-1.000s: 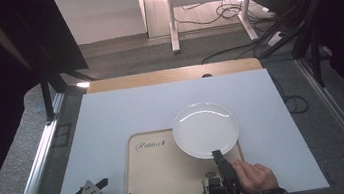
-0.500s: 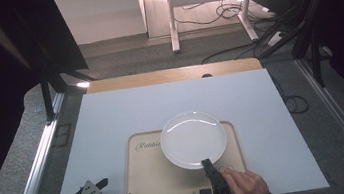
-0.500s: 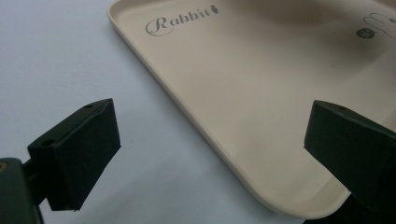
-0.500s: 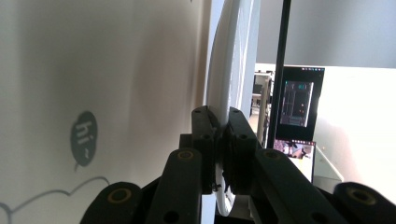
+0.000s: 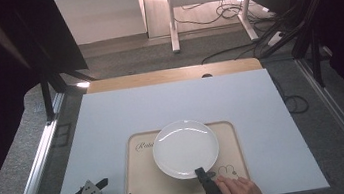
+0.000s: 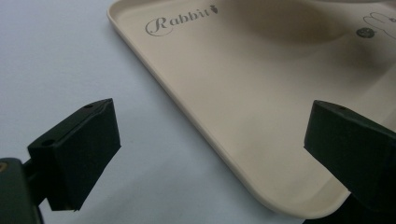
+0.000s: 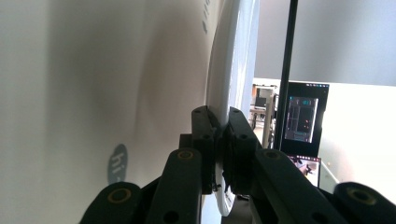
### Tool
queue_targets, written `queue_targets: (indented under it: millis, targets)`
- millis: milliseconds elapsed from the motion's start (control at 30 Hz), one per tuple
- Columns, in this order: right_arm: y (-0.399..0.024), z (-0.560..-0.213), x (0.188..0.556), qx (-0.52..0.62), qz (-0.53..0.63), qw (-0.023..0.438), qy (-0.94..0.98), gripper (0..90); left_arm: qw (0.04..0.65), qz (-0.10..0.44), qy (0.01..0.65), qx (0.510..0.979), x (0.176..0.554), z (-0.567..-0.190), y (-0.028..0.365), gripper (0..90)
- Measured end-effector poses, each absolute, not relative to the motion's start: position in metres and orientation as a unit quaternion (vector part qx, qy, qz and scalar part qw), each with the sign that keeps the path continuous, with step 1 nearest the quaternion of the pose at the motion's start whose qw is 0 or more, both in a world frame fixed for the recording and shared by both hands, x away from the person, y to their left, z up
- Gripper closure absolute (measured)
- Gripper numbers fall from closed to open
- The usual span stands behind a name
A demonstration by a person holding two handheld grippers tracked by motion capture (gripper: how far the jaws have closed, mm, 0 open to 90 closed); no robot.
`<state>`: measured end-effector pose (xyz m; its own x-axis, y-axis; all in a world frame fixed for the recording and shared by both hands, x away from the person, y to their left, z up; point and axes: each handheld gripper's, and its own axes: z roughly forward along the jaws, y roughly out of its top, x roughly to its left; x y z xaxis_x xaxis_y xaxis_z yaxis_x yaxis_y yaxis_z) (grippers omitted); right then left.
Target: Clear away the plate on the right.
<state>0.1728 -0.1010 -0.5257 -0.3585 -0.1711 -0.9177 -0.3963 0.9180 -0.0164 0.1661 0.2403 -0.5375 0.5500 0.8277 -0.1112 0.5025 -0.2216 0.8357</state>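
A round white plate (image 5: 185, 148) hangs just over the beige tray (image 5: 144, 186), which lies at the near middle of the white mat. My right gripper (image 5: 201, 173) is shut on the plate's near rim, with a hand behind it. In the right gripper view the two jaws pinch the thin plate edge (image 7: 219, 93), and the gripper (image 7: 221, 123) is turned on its side. My left gripper (image 5: 114, 190) stands open at the near left, beside the tray's left edge. Its jaws straddle the tray's corner (image 6: 280, 200) with nothing held, the gripper (image 6: 210, 135) wide apart.
The tray carries the word "Rabbit" (image 6: 180, 18) and a small drawing (image 5: 230, 170) near its right side. The white mat (image 5: 112, 120) covers a wooden table (image 5: 172, 75). Metal frame rails run along both sides, and cables lie on the floor beyond.
The plate has travelled left and toward me with the right gripper, from the tray's far right corner to over the tray's middle. The left gripper has stayed put.
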Motion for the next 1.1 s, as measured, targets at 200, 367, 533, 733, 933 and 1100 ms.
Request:
queue_targets:
  millis: [200, 367, 533, 733, 933, 1100]
  targets:
    - [-0.099, -0.529, 0.170, -0.174, 0.104, 0.534, 0.821, 85.0, 0.444, 0.183, 0.437, 0.760, 0.166, -0.538, 0.240, 3.0]
    - [-0.099, -0.532, 0.169, -0.176, 0.103, 0.527, 0.825, 85.0, 0.444, 0.183, 0.437, 0.760, 0.166, -0.538, 0.240, 3.1]
    - [-0.098, -0.536, 0.168, -0.179, 0.102, 0.521, 0.828, 84.8, 0.444, 0.183, 0.437, 0.760, 0.166, -0.537, 0.240, 3.0]
    - [-0.098, -0.540, 0.169, -0.180, 0.099, 0.514, 0.833, 84.7, 0.444, 0.183, 0.437, 0.760, 0.166, -0.537, 0.240, 3.0]
    - [-0.098, -0.544, 0.171, -0.180, 0.094, 0.512, 0.835, 84.1, 0.444, 0.184, 0.436, 0.761, 0.166, -0.538, 0.240, 3.1]
    - [-0.098, -0.545, 0.172, -0.183, 0.089, 0.505, 0.839, 84.8, 0.444, 0.184, 0.436, 0.761, 0.166, -0.538, 0.240, 3.0]
